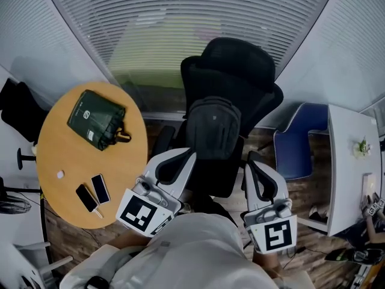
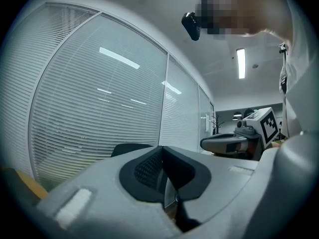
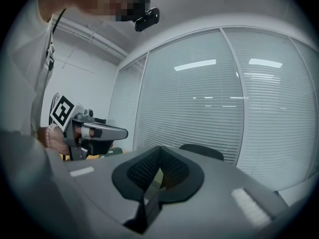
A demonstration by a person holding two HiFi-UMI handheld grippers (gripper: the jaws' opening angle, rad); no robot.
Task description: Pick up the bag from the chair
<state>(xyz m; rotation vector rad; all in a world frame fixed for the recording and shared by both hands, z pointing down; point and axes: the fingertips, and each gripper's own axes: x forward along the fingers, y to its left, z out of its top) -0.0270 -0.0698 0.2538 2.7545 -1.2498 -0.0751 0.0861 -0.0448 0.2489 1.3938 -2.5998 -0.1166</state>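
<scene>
Backpack (image 1: pixel 212 125), dark grey, sits upright on the seat of the black office chair (image 1: pixel 237 62) and leans against its backrest. Nothing touches it.

Left gripper (image 1: pixel 183 158) hangs just in front of the chair's left seat edge, near the backpack's lower left corner but apart from it. In the left gripper view its jaws (image 2: pixel 162 156) are pressed together with nothing between them. The chair's dark top shows just past them, against the blinds.

Right gripper (image 1: pixel 254 170) is at the chair's right front edge, by the armrest, also clear of the backpack. In the right gripper view its jaws (image 3: pixel 159 156) are pressed together too, and empty. Each gripper shows in the other's view, marker cube at the rear, a hand around the handle.

Left of the chair is a round wooden table (image 1: pixel 60 143). On it lie a dark green tote bag (image 1: pixel 96 118) on the half farther from the person and two phones (image 1: pixel 100 188) side by side near the front edge. A small white object on it is too small to tell.

Right of the chair stands a blue chair (image 1: pixel 298 143), and beyond that a white table (image 1: pixel 346 161) with a small plant (image 1: pixel 361 147). Behind the chair are glass walls with white blinds (image 1: pixel 180 17). Under the chair is a wood floor (image 1: pixel 304 188).
</scene>
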